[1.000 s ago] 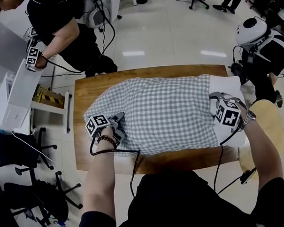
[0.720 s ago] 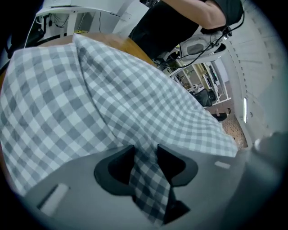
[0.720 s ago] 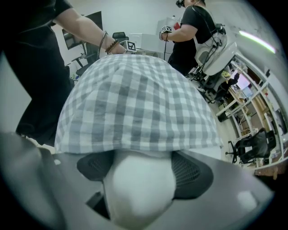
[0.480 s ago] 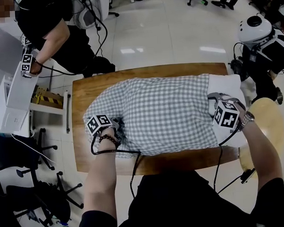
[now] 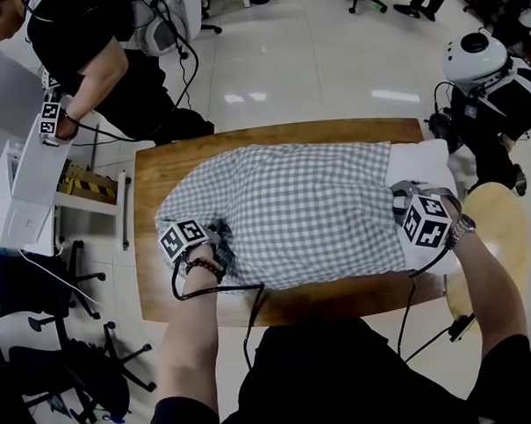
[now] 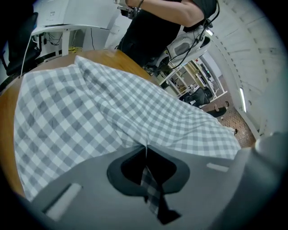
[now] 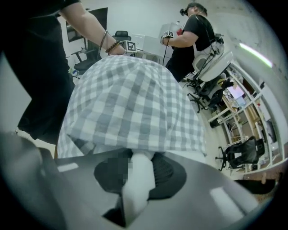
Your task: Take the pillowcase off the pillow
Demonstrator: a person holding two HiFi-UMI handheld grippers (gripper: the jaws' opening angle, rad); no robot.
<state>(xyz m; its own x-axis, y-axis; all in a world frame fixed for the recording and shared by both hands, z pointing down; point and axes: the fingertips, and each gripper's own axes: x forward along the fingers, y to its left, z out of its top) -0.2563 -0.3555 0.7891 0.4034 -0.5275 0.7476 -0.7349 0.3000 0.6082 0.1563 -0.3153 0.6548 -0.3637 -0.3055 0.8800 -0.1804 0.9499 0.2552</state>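
Observation:
A pillow in a grey-and-white checked pillowcase (image 5: 301, 214) lies across the wooden table (image 5: 280, 134). The white pillow (image 5: 419, 165) sticks out of the case's open right end. My left gripper (image 5: 219, 246) is at the case's front left corner. In the left gripper view that gripper (image 6: 146, 173) is shut on a thin fold of the checked pillowcase (image 6: 90, 112). My right gripper (image 5: 402, 202) is at the exposed pillow end. In the right gripper view my right gripper (image 7: 135, 168) has jaws closing on a bunch of white pillow (image 7: 139, 188), just below the pillowcase (image 7: 130, 99) hem.
A person in black (image 5: 109, 55) leans over a white box (image 5: 27, 186) beyond the table's back left corner. Black office chairs (image 5: 40, 287) stand at the left. A round wooden stool (image 5: 504, 231) is at the right, with a white-helmeted figure (image 5: 474, 57) behind it. Cables trail from both grippers over the front edge.
My left gripper has closed on the pillowcase fabric at the front left corner. My right gripper has closed in on the white pillow end. Both hands have hardly shifted.

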